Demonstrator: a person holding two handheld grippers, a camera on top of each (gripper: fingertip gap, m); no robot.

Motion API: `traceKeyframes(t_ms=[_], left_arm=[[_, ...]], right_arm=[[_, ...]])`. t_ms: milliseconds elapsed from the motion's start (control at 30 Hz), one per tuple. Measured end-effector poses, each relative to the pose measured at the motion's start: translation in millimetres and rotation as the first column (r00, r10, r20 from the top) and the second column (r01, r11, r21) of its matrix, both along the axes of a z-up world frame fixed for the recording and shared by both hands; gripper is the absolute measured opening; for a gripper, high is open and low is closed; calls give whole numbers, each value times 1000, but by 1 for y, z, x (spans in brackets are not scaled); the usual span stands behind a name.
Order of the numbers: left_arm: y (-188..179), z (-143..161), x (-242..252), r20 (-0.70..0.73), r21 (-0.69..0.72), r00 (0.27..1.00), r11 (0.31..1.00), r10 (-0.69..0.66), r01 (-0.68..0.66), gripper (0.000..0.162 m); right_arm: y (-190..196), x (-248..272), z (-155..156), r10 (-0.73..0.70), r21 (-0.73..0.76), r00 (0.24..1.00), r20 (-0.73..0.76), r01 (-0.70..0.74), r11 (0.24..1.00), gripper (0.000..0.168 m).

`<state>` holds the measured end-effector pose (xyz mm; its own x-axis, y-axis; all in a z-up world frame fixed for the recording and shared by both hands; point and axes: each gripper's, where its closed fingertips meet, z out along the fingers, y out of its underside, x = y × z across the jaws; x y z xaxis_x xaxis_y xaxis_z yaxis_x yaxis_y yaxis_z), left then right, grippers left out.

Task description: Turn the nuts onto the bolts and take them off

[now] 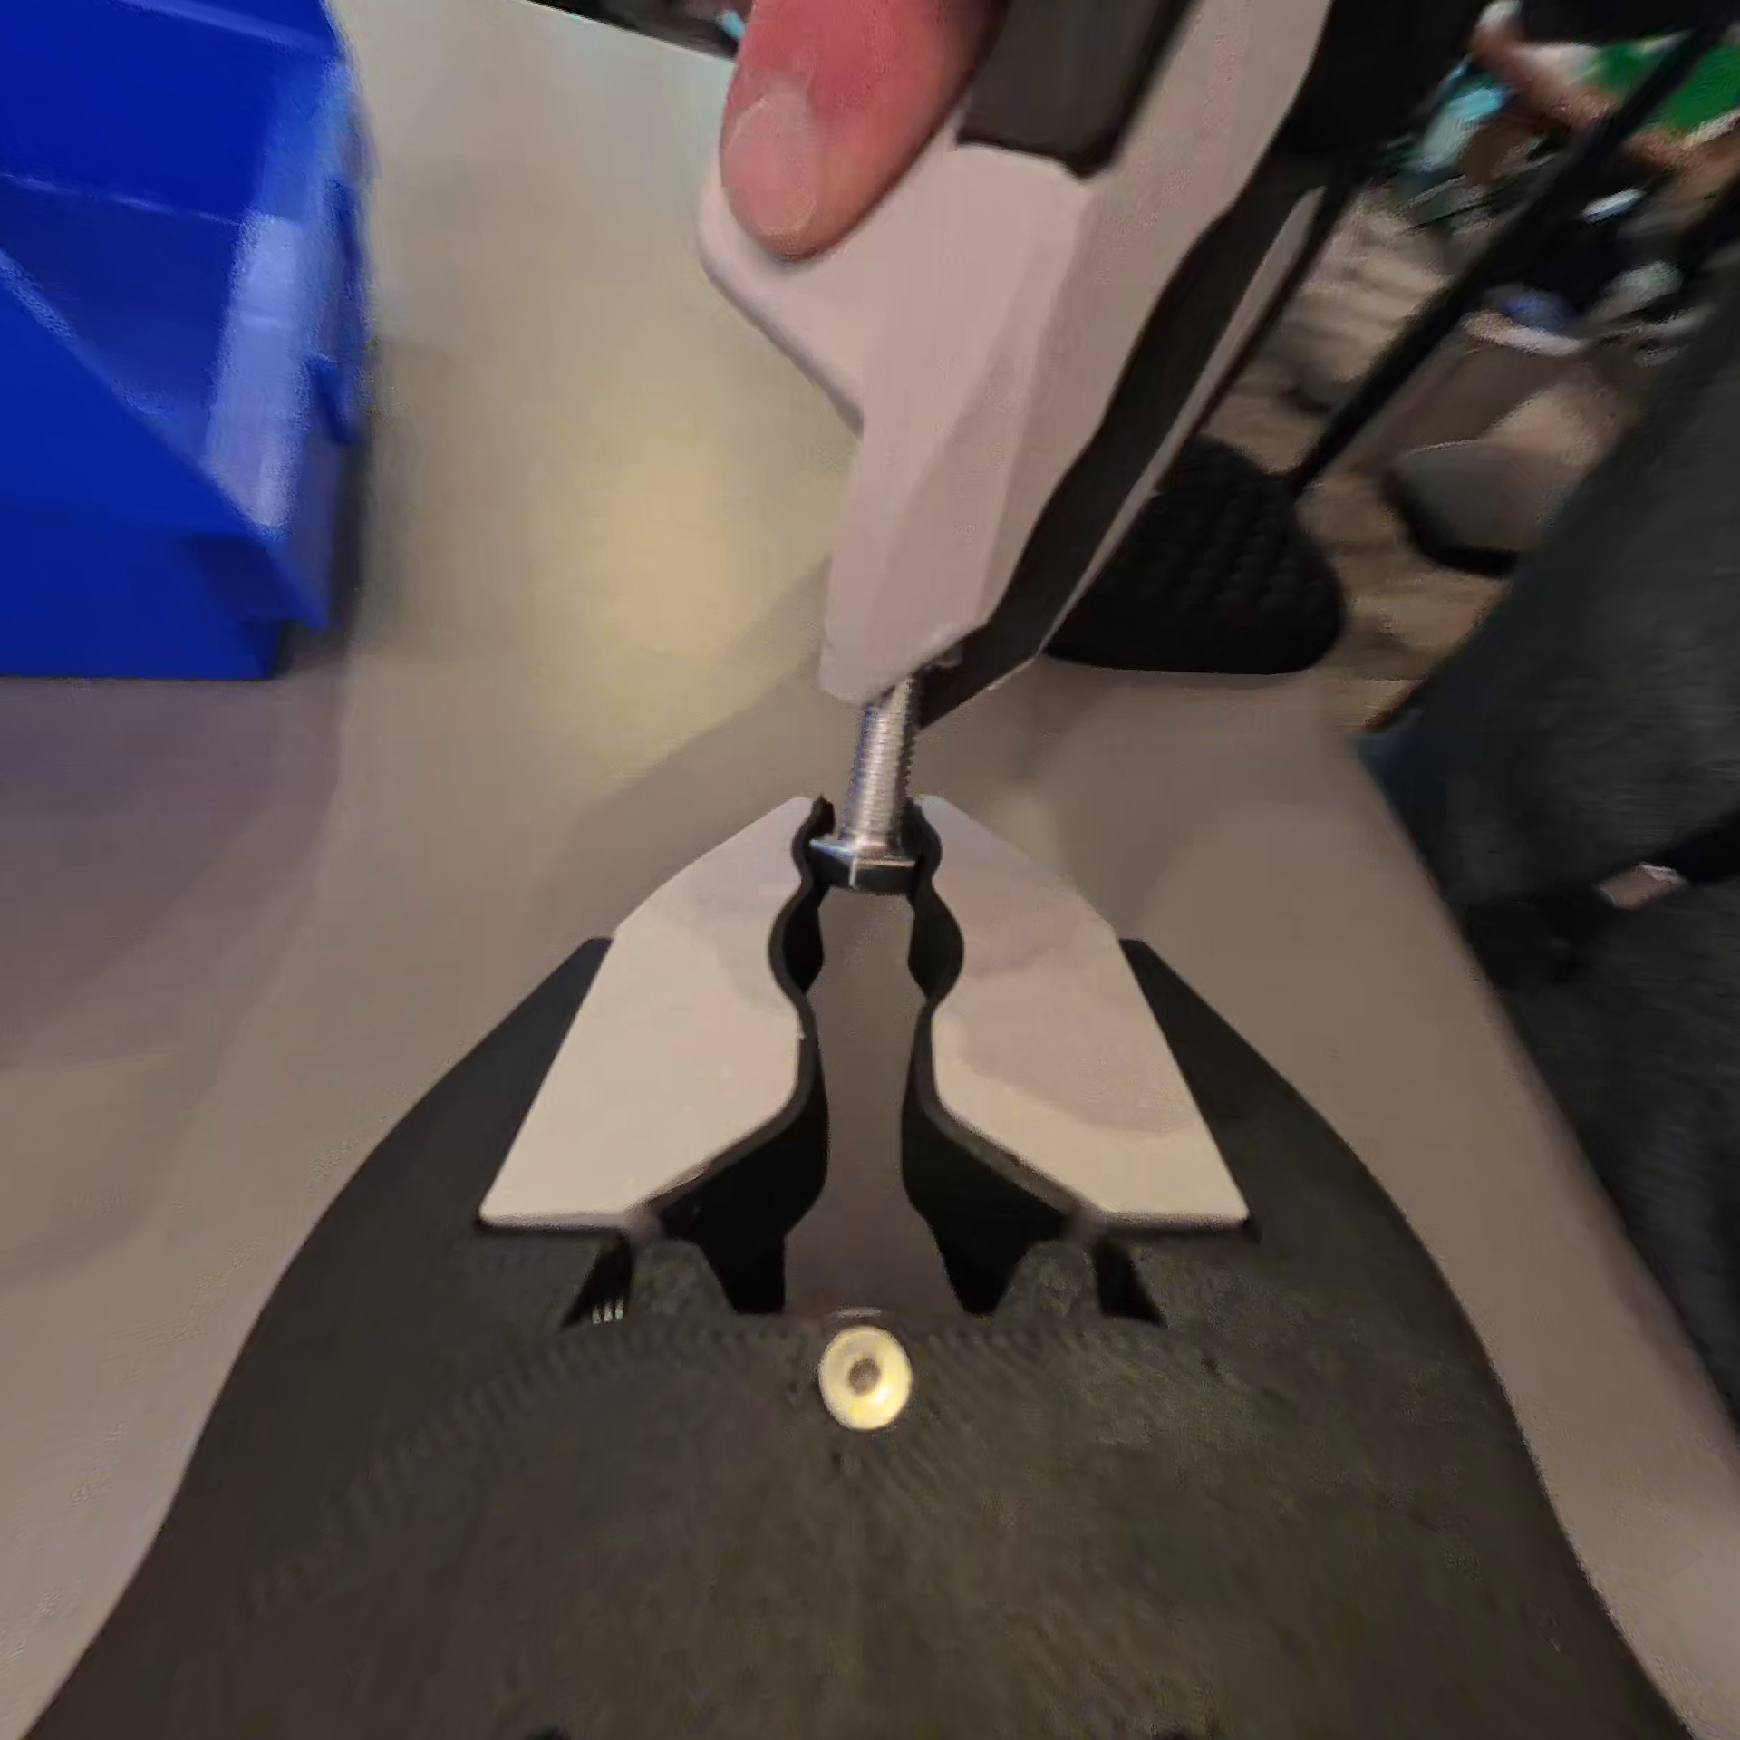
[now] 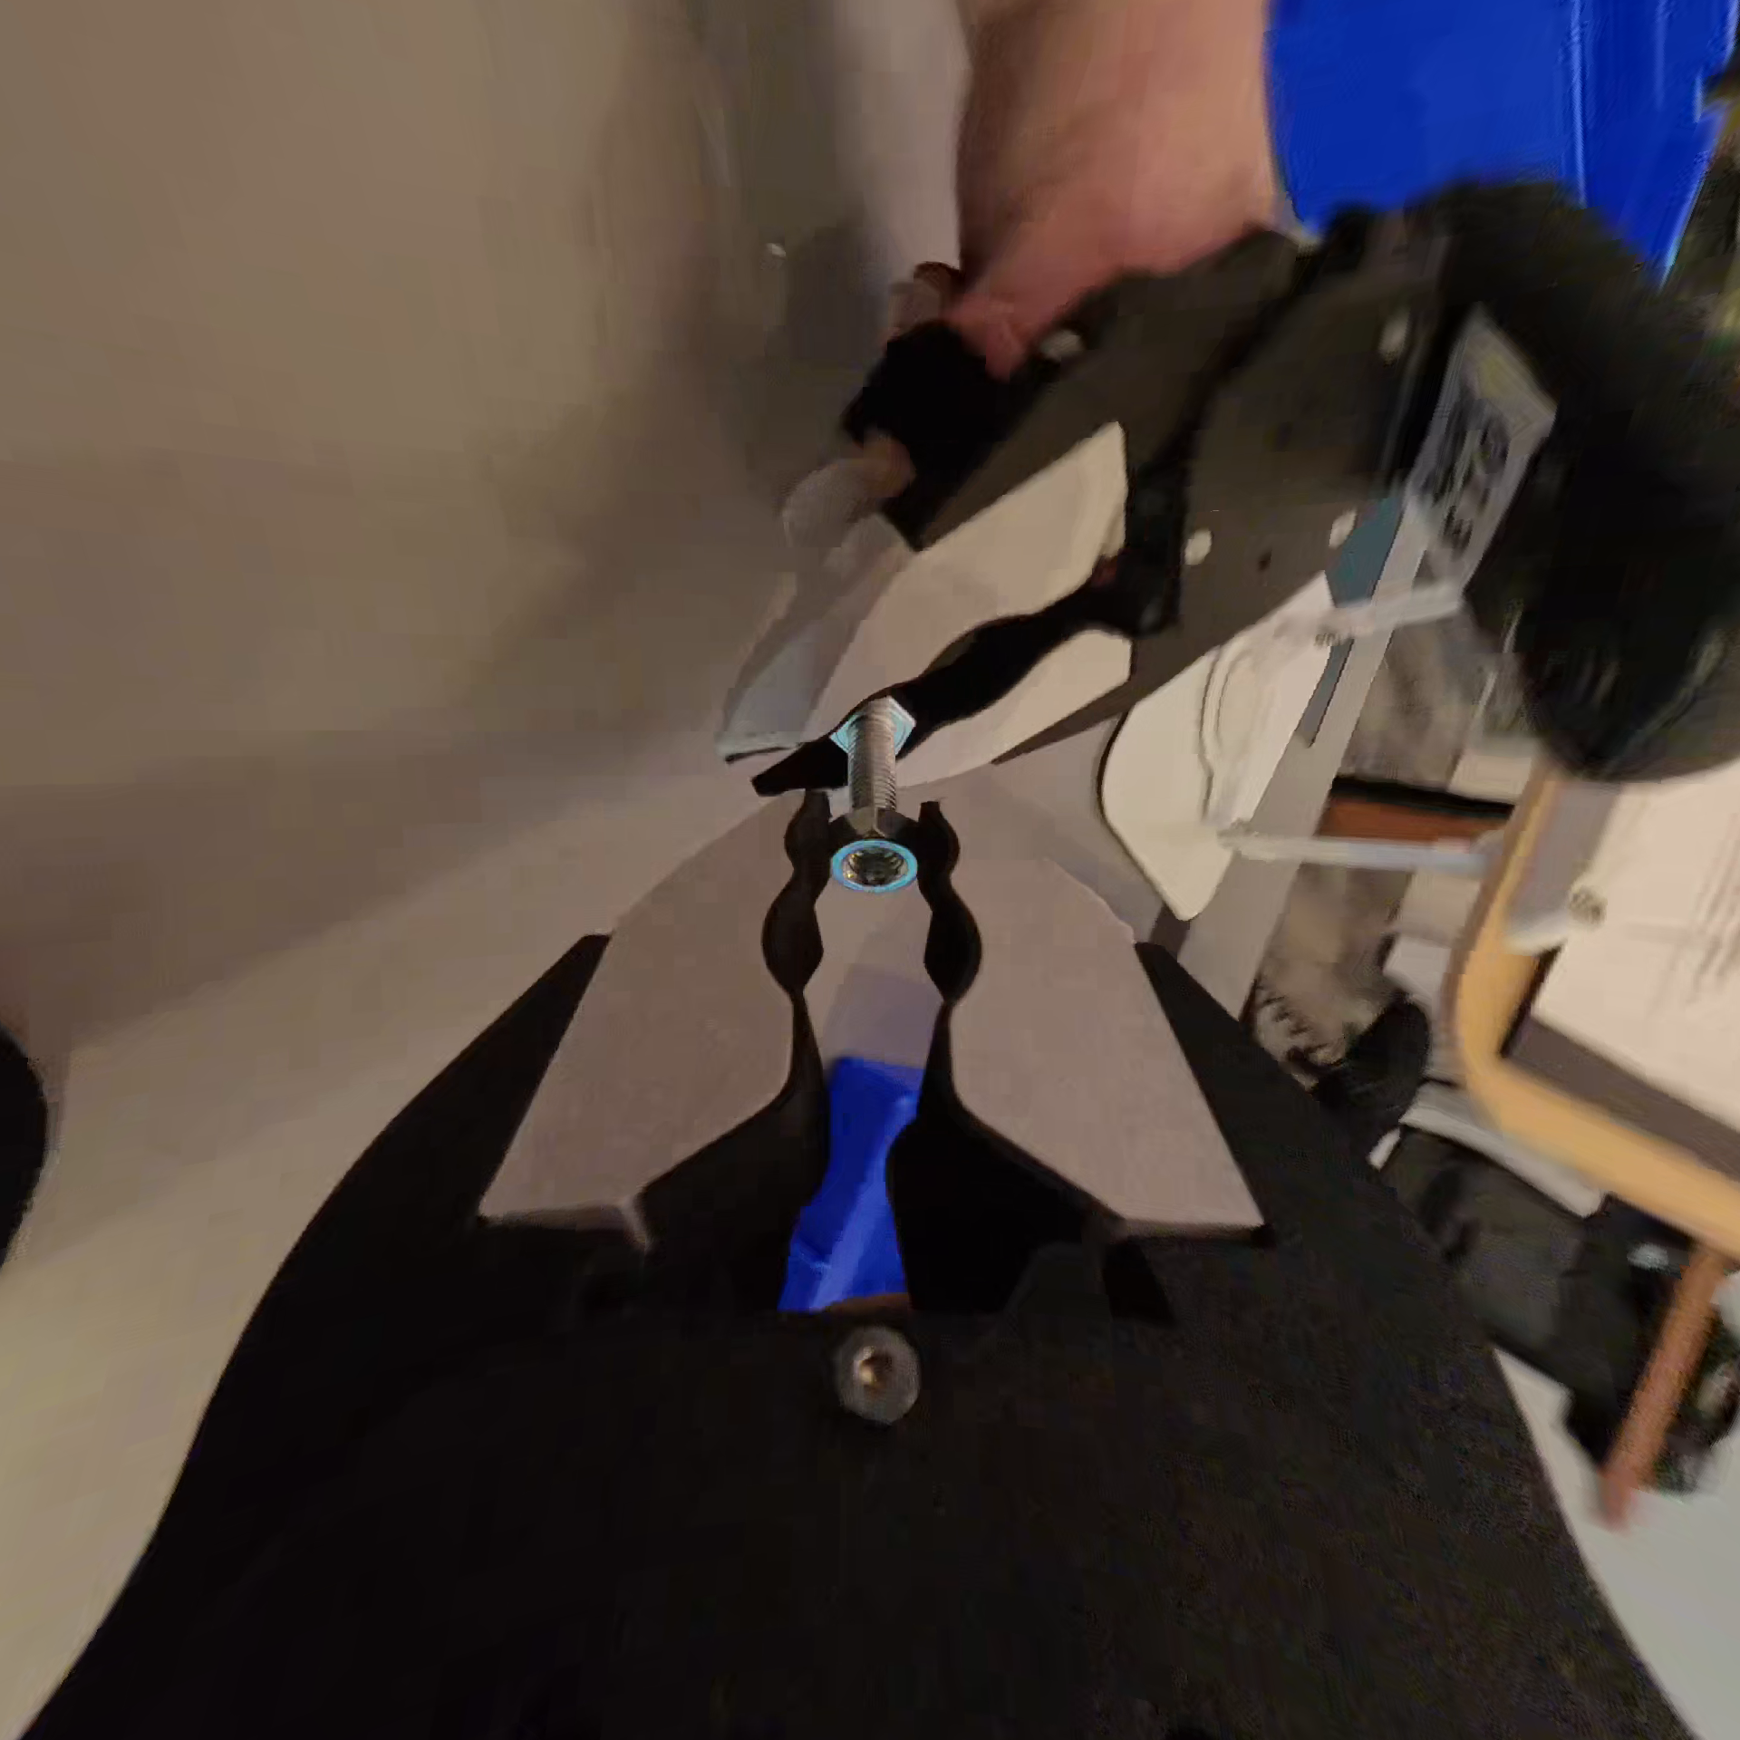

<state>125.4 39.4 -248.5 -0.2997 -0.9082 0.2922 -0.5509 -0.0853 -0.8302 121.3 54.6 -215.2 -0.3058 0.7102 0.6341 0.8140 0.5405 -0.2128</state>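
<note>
- Bolt [image 1: 871, 800] — a bright steel hex-head bolt, held in the air above the grey tabletop [image 1: 565, 471], spanning the gap between the two grippers.
- Left gripper [image 1: 866, 861]: fingers closed on the bolt's hex head, seated in the outermost notch of the black pads. The threaded shank points straight ahead, away from this camera.
- Right gripper [image 2: 871, 861]: fingers closed on a hex nut [image 2: 873, 864], again in the foremost notch. The right wrist view looks through the nut's bore, and the shank runs on beyond it toward the other gripper.
- Governing relation: the bolt's long axis lies in line with the nut's bore, and the two grippers face each other tip to tip along that axis. Any turning must be about this line.
- In the left wrist view the shank's far end vanishes behind the right gripper's grey finger, so the nut itself is hidden there.
- Judgement: the nut appears to sit near the free end of the thread. Whether it is going on or coming off cannot be told.
- Risk, as judged: a tilt of either gripper off the common axis could bind or cross the thread.
- Surroundings: a blue bin [image 1: 160, 339] stands on the table to the left — well apart from the work.
</note>
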Motion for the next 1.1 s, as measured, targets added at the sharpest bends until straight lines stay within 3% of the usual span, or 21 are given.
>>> traceKeyframes(t_ms=[167, 300, 600, 900, 1100], left_arm=[[-14, 8, -4, 84, -181, 992, 977, -99, 113, 14], [-15, 13, -5, 112, -218, 988, 967, -106, 128, 14], [-20, 21, -9, 159, -295, 977, 938, -141, 183, 14], [-9, 28, -6, 169, -225, 983, 968, -76, 113, 15], [7, 23, -2, 141, -38, 990, 999, 13, -8, 32]], right_arm=[[-4, -2, 4, 141, 175, 974, 178, -173, 969, 18], [-3, -3, 7, 132, 158, 982, 137, -154, 975, 18], [-5, -4, 13, 157, 299, 969, 192, -210, 931, 18], [1, -4, 18, 22, 93, 1000, -15, -20, 995, 18], [7, -3, 15, -140, -118, 979, -149, 123, 985, 18]])
